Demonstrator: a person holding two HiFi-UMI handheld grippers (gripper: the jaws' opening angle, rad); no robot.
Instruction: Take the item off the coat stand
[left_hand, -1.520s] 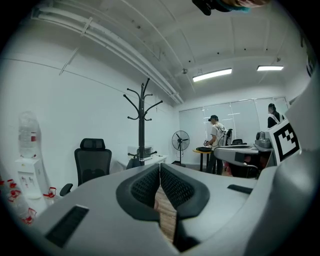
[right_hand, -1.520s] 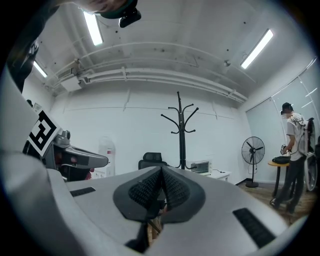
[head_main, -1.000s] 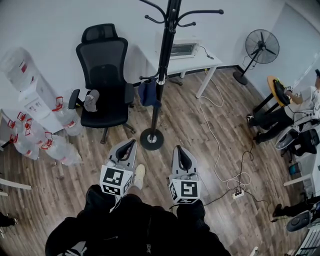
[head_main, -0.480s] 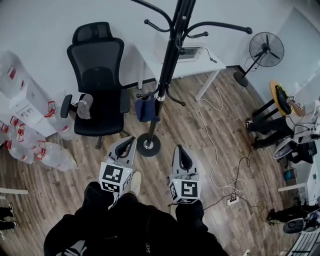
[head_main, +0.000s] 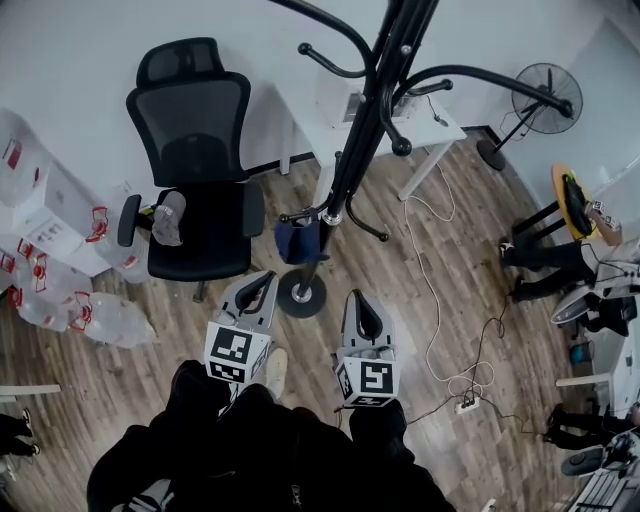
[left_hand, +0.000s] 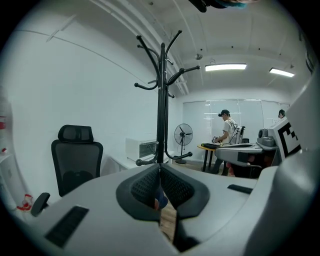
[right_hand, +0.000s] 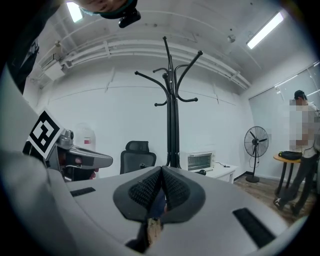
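A tall black coat stand rises from a round base on the wood floor. A dark blue item hangs from one of its low hooks. The stand also shows in the left gripper view and in the right gripper view. My left gripper is shut and holds nothing, just left of the base. My right gripper is shut with nothing in it, just right of the base. Both point toward the stand and stay below the blue item.
A black office chair stands left of the stand. A white desk with a small oven is behind it. A floor fan is at the far right. Clear water bottles lie at the left. A white cable runs across the floor.
The view has moved closer to the coat stand, whose hooks now loom larger at the top. Both grippers have stayed shut and side by side.
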